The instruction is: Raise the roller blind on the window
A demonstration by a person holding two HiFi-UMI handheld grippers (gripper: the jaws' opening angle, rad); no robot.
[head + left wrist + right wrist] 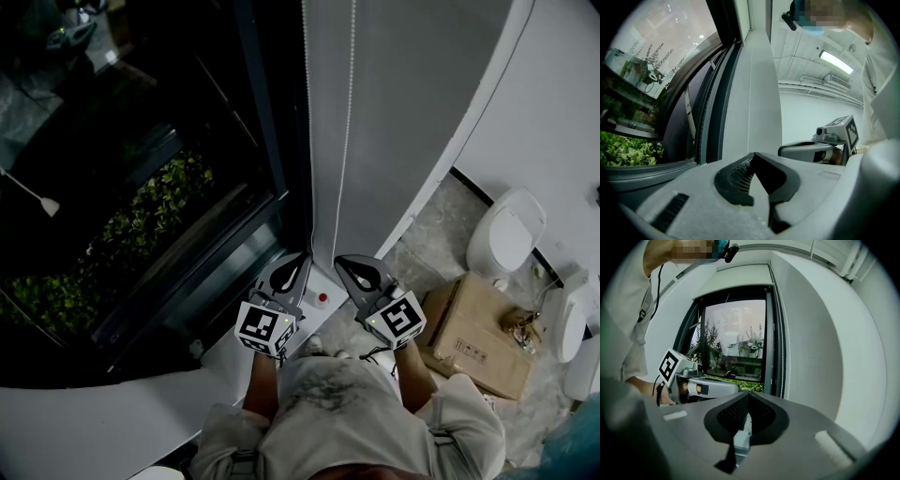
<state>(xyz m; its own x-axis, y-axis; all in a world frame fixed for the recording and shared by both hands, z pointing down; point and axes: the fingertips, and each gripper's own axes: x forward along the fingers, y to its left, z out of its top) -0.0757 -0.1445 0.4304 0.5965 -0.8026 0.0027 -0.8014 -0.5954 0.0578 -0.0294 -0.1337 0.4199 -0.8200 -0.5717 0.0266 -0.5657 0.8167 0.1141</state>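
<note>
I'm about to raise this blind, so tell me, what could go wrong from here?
The left tool and right tool are shut and empty, so the chain isn't held yet. Its two strands hang close together, so the wrong one could get grabbed. The thin beads may slip in the grip.

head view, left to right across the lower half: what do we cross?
From the left: green hedge → left gripper → right gripper → cardboard box → white fixture at the right edge. The toilet overlaps the box, so it is left out.
</note>
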